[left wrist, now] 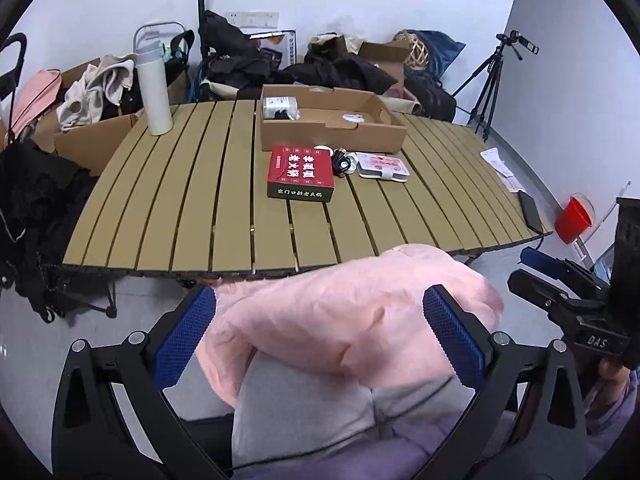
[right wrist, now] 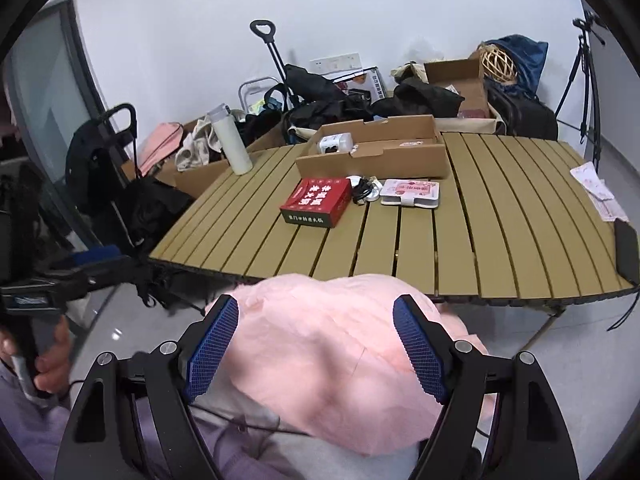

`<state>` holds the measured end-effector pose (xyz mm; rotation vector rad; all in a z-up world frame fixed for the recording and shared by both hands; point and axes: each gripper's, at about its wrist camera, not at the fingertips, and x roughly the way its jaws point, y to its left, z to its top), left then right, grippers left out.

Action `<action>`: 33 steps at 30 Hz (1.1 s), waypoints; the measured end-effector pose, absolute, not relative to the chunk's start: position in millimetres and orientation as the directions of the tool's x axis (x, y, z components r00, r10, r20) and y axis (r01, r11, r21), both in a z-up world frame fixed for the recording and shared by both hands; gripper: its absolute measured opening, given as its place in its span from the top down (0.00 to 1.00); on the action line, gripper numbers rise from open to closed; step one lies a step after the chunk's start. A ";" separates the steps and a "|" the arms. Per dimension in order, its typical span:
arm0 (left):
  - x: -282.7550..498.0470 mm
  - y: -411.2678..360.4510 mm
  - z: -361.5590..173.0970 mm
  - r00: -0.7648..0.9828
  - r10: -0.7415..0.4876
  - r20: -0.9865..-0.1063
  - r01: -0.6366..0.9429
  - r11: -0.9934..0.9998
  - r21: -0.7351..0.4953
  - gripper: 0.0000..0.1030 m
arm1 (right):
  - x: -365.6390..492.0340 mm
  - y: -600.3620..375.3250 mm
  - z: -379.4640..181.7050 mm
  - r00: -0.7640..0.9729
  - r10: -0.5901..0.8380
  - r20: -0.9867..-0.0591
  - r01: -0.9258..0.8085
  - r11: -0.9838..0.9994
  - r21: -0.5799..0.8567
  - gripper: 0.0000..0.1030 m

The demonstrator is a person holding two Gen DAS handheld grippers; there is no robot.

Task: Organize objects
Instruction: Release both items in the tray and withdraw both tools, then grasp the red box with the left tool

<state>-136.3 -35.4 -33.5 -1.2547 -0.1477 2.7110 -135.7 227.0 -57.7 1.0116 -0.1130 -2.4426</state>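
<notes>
A pink padded garment lies bunched on a person's lap, just in front of the slatted table. My left gripper hangs over the garment with its blue pads wide apart, pressing on nothing. My right gripper stands open the same way beside it. On the table are a red box, a black cable, a white and pink case and an open cardboard box.
A white bottle stands at the table's far left corner. A black phone and papers lie near the right edge. Bags, clothes and cartons crowd the floor behind. A tripod and a red bucket stand at the right.
</notes>
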 end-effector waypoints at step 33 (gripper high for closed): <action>-413.5 -91.6 -183.6 -0.482 0.395 -0.782 -0.022 -0.897 -0.441 0.68 | -421.0 104.5 -194.3 -0.294 -0.543 -0.787 0.320 -0.831 0.454 0.61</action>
